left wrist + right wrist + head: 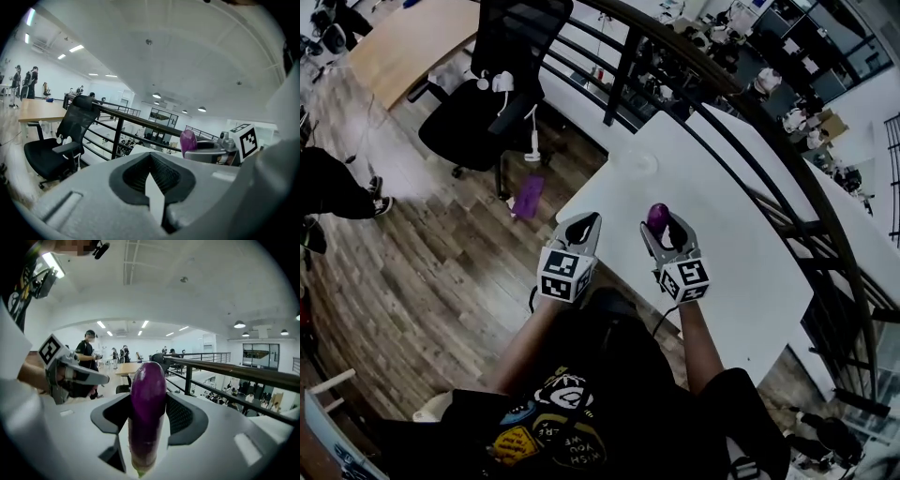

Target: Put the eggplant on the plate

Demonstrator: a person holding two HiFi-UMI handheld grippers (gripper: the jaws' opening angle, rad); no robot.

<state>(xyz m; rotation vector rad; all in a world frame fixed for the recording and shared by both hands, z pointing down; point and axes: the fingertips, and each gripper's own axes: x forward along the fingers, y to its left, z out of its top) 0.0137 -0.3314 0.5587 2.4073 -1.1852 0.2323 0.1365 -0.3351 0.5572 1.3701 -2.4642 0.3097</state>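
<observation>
A purple eggplant (pixel 657 217) (pixel 147 408) stands upright between the pads of my right gripper (pixel 667 228) (pixel 149 420), which is shut on it above the near part of the white table (pixel 741 253). Its stem end points down toward the camera in the right gripper view. A clear glass plate (pixel 635 164) lies farther up the table, beyond both grippers. My left gripper (pixel 581 228) (pixel 151 174) hovers beside the right one at the table's left edge, jaws together with nothing in them. From the left gripper view the eggplant (pixel 188 142) shows at the right.
A dark metal railing (pixel 750 131) runs along the table's far side. A black office chair (pixel 497 84) and a purple object (pixel 528 197) are on the wooden floor to the left. A wooden desk (pixel 412 37) stands behind, and a person's legs (pixel 333 187) are at far left.
</observation>
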